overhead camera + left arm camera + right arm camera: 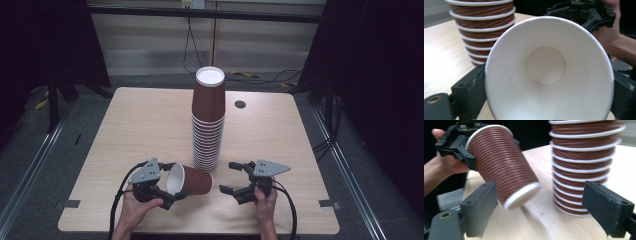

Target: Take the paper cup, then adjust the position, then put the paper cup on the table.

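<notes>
Light, crushable ribbed cup (190, 181) clamped at its rim by left gripper (168, 184) beside the stack (208, 125); right gripper (234, 179) released, base to be taken gently

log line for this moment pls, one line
left gripper: shut on single cup, held sideways, mouth toward gripper | right gripper: open, empty, beside cup base | cup stack: upside down on table

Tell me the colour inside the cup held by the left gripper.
White inside the cup, best seen in the left gripper view.
</notes>
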`<state>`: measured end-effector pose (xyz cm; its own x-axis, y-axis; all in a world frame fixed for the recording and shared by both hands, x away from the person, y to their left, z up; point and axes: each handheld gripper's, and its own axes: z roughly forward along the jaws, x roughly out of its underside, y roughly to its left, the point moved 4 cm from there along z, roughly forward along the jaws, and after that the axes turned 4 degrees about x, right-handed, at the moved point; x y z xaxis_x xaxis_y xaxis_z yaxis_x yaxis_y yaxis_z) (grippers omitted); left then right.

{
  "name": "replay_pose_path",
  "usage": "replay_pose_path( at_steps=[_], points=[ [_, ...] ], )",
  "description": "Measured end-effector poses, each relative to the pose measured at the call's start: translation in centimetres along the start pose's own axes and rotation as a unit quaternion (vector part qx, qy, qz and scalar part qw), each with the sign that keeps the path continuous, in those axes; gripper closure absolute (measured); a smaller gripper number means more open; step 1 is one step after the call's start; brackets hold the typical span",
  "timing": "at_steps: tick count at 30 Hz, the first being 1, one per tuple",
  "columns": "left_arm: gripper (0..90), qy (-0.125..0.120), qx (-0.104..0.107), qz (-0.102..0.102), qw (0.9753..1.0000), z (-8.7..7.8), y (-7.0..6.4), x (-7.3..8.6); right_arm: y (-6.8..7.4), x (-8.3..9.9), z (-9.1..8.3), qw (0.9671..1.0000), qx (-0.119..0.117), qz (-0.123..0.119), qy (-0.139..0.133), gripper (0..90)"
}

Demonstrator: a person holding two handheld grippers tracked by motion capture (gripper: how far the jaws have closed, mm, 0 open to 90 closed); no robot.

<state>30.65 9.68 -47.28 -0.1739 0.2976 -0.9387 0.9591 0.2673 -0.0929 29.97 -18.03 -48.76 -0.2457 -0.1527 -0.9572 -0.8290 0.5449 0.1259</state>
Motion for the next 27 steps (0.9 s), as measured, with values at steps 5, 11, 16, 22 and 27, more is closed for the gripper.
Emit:
replay_pose_path(
  at_steps=[5, 11, 16, 22, 27],
  points=[
    [7.5, 0.011, -0.013, -0.008, 0.9998, -1.0, 0.5, 0.1, -0.6, 0.4, -0.9, 0.9982, 0.058, 0.011, -0.008, 12.6],
    [7.5, 0.02, -0.028, -0.015, 0.9993, -2.1, 1.1, 0.2, -0.9, 0.4, -1.4, 0.996, 0.087, 0.008, -0.02, 12.6],
    [7.6, 0.025, -0.04, -0.02, 0.9987, -3.2, 1.8, 0.1, -1.2, 0.6, -1.6, 0.9951, 0.096, 0.013, -0.02, 12.5],
    [7.5, 0.03, -0.058, -0.031, 0.9973, -4.4, 2.7, 0.1, -1.5, 0.7, -1.5, 0.9917, 0.127, 0.017, -0.017, 12.6],
    [7.6, 0.037, -0.069, -0.041, 0.996, -5.0, 3.3, 0.2, -1.7, 0.8, -1.6, 0.9855, 0.168, 0.011, -0.016, 12.6]
  ],
)
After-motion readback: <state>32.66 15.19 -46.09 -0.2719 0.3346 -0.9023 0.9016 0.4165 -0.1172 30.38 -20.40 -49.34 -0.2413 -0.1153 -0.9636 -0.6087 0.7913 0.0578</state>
